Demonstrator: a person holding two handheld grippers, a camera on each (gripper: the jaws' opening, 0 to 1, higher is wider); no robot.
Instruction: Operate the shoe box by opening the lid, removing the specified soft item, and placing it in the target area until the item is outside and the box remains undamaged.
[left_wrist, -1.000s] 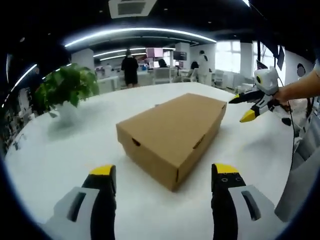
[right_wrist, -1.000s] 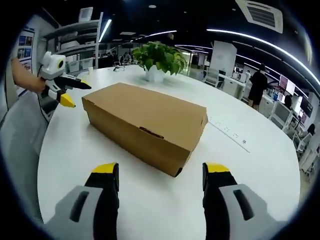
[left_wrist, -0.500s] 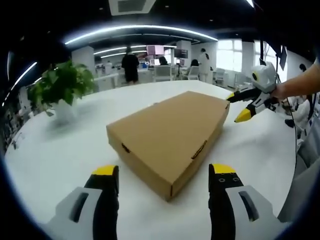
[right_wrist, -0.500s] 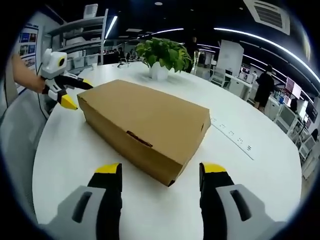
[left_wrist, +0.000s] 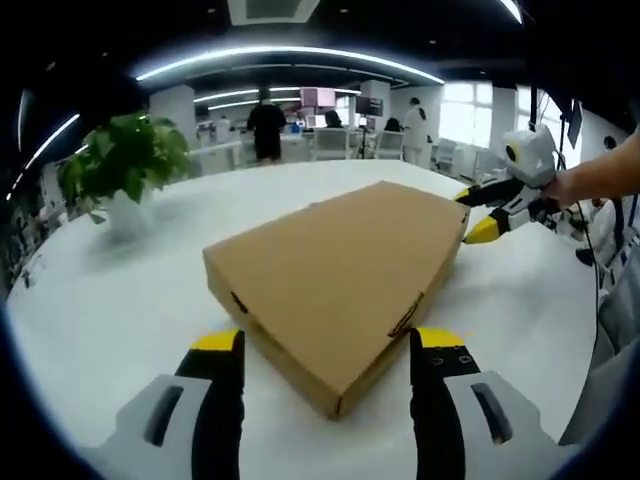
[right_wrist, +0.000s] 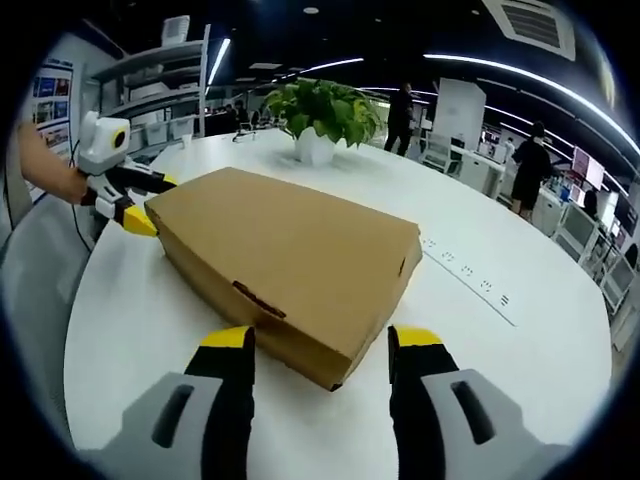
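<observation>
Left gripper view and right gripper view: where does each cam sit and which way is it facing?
Left gripper view: rides on the left gripper, facing one corner of the closed shoe box; own open jaws rise at the bottom, and the right gripper with a forearm sits at the box's far end.
Right gripper view: rides on the right gripper, facing the opposite corner of the shoe box; own open jaws below, the left gripper and a hand at the far end.
Shared: the box, the white table, the potted plant.
</observation>
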